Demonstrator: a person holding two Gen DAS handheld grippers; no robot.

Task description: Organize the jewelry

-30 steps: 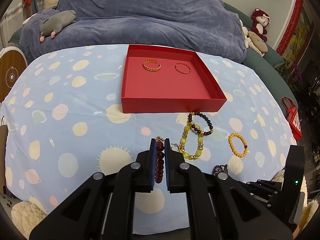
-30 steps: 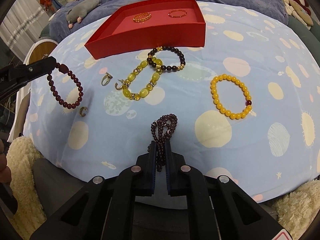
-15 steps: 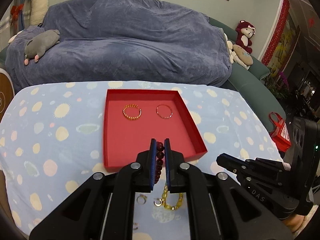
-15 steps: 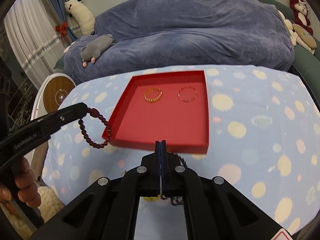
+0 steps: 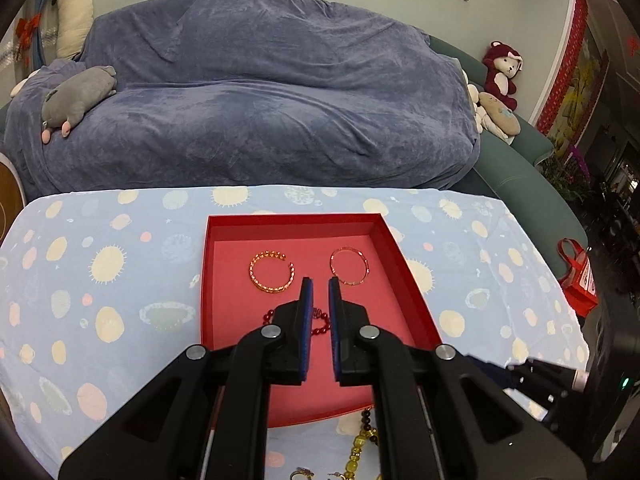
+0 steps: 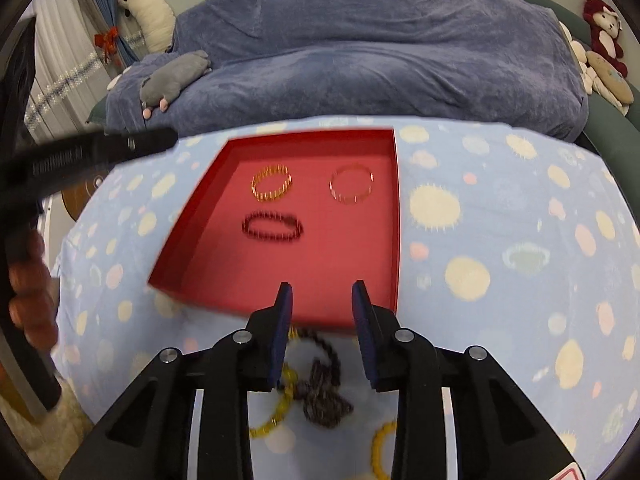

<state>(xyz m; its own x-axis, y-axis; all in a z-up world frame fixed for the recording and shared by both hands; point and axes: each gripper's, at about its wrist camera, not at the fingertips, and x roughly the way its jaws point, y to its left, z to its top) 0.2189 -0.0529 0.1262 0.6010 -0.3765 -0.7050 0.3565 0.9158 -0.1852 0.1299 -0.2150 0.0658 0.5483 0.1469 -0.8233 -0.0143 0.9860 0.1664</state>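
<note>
A red tray [image 5: 404, 268] [image 6: 192, 224] sits on the spotted blue cloth. In it lie a gold beaded bangle [image 5: 272, 274] [image 6: 272, 187], a thin rose-gold bangle [image 5: 349, 267] [image 6: 351, 189] and a dark red bead bracelet [image 6: 273, 227] [image 5: 318, 322]. My left gripper [image 5: 318, 286] is open above the tray, over the bead bracelet, and empty. My right gripper [image 6: 322, 292] is open and empty above the tray's near edge. A dark purple bead bracelet [image 6: 322, 398] lies bunched on the cloth below it, beside yellow bead bracelets [image 6: 276, 412].
More yellow and dark beads [image 5: 362, 440] and small rings [image 5: 304, 473] lie on the cloth in front of the tray. A covered blue sofa [image 5: 256, 92] with plush toys stands behind the table. The left gripper's arm [image 6: 92, 152] crosses the right wrist view.
My left gripper opened and the dark red bead bracelet now lies in the tray. My right gripper opened and the dark purple bracelet dropped onto the cloth in front of the tray.
</note>
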